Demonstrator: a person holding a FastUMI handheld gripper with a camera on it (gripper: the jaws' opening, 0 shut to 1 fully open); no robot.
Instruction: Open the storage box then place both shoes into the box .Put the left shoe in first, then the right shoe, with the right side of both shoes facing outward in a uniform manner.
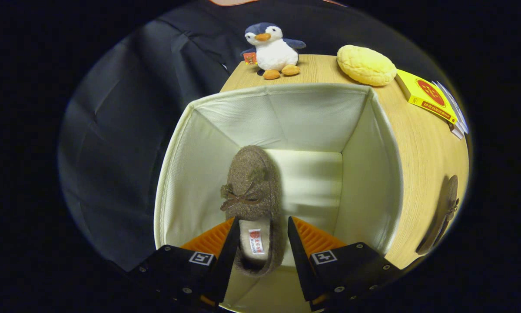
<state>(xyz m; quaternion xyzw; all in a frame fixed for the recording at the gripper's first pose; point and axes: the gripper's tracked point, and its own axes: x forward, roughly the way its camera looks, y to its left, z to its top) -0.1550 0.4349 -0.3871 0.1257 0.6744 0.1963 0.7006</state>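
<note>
First shoe lowered into the open box.

Gripper view: my gripper (260, 237) pinches the brown shoe (253, 195) by its heel at lower centre, toe pointing down into the storage box (364, 143); the second shoe (445, 213) waits on the table (425, 152), right.

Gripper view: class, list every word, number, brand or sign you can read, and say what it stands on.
Nothing can be read for certain.
Insole label in the shoe, whose heel lies between the fingers of the tool: print too small.
Tag on the toy penguin: blurred.
Yellow box with a round red emblem: print too small.
Square markers on the tool: patterns, no words.
</note>
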